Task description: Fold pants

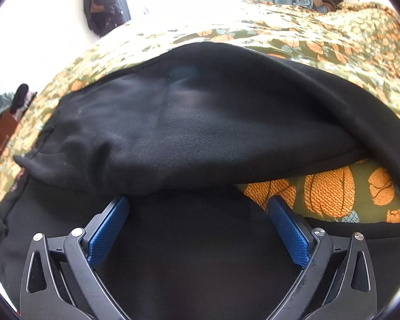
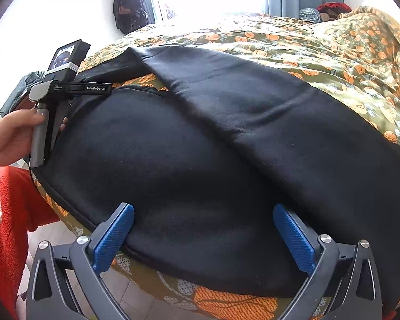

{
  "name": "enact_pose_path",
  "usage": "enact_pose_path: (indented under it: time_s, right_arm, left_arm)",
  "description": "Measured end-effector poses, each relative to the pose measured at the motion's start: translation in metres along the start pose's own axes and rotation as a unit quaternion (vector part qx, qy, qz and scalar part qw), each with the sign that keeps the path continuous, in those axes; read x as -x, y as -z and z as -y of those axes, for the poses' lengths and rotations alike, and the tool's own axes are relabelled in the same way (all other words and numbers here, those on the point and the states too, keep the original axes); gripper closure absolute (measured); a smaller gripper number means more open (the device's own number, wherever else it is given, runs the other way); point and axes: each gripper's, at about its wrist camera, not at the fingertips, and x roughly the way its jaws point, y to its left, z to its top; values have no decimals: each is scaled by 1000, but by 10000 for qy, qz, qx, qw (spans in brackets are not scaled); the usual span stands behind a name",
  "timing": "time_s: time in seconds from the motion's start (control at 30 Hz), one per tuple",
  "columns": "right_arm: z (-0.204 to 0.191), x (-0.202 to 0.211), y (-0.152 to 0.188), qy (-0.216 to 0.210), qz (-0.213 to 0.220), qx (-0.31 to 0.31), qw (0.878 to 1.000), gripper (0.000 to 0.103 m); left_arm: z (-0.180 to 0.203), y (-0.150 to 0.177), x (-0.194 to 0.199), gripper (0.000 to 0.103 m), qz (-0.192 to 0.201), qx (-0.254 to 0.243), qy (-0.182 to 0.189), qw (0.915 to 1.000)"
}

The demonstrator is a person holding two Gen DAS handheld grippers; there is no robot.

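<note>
Left gripper: jaws spread wide, low over black pants, pinching nothing. Right gripper: jaws likewise spread, straddling the pants' near edge without closing on it. Pants lay across a leaf-print bedspread, one leg folded diagonally over the other. From the right wrist, a hand held the left gripper's handle at the pants' left end.

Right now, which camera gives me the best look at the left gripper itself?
The right wrist view: it shows the left gripper from outside, at the far-left edge of the black pants, handle in the person's left hand. The left wrist view shows only its own blue fingers, spread open over the cloth.
</note>
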Motion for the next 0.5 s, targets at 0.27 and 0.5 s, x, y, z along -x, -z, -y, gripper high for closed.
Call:
enact_pose_path:
  time_s: [0.27,0.5]
  right_arm:
    - [-1,-1,-1,48,7,-93,9999,0]
    - [0,-1,-2,52,-4,-100,9999,0]
  left_arm:
    - [-5,7,2,0,17,-14,-16,10000]
    - [-4,6,2,0,18,-17,-20,10000]
